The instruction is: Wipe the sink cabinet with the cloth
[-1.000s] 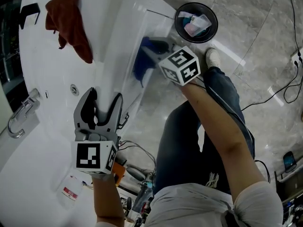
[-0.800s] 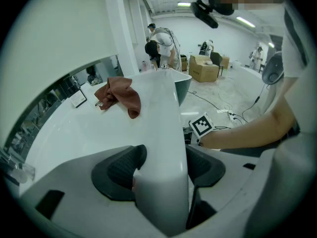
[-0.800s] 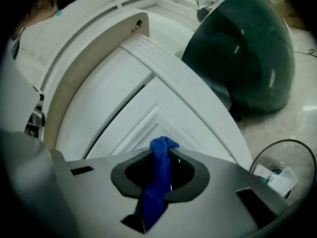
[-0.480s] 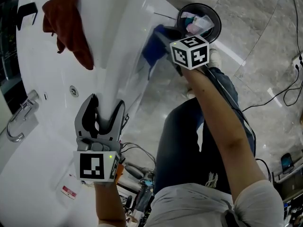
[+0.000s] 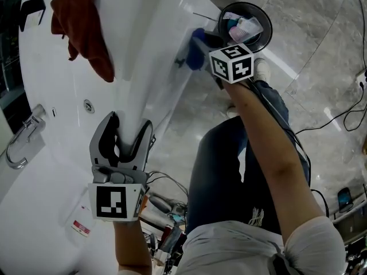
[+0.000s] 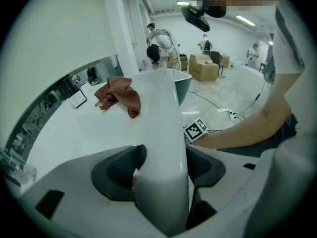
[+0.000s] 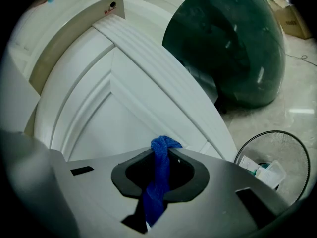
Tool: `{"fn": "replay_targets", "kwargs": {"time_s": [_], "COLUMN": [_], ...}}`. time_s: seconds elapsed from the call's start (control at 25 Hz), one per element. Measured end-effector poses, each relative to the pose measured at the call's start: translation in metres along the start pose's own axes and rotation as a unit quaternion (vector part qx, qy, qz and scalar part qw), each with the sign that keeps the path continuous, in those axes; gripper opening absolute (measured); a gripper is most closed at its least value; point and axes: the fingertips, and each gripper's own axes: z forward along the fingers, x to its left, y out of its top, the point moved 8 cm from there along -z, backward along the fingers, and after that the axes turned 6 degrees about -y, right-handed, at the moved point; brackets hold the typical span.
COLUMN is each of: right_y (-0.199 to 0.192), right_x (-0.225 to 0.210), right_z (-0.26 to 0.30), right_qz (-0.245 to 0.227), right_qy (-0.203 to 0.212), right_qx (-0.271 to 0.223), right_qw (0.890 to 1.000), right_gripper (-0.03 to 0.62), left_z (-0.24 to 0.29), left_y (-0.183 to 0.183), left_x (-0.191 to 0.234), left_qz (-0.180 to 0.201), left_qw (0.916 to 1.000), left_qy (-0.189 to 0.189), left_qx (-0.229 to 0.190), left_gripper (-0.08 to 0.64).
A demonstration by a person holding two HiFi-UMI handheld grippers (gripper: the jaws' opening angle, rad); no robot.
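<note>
The blue cloth is bunched against the white sink cabinet front, with my right gripper shut on it. In the right gripper view the blue cloth hangs pinched between the jaws of the right gripper, facing a panelled cabinet door. My left gripper stands open at the counter's front edge. In the left gripper view its jaws straddle the white counter rim, one on each side of the left gripper.
A red-brown cloth lies on the white counter, near a chrome faucet. A wire waste bin with rubbish stands on the marble floor beside the cabinet. A dark green bowl shape rises past the door. Cables trail on the floor.
My right gripper has carried the blue cloth along the cabinet front, away from me toward the bin. The left gripper has stayed at the counter edge.
</note>
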Motion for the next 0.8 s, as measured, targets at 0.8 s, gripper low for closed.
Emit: {"fn": "replay_targets", "kwargs": {"time_s": [0.8], "right_y": [-0.061], "right_x": [0.084], "right_z": [-0.008], "right_qz": [-0.250], "right_qy": [0.107], "right_qx": [0.034], "right_qw": [0.962], "right_gripper": [0.057], "left_z": [0.000], "left_y": [-0.001], "left_x": [-0.002], "left_qz": [0.005], "left_qw": [0.9999], "left_qy": [0.010], "left_qx": [0.003], "left_gripper": [0.275]}}
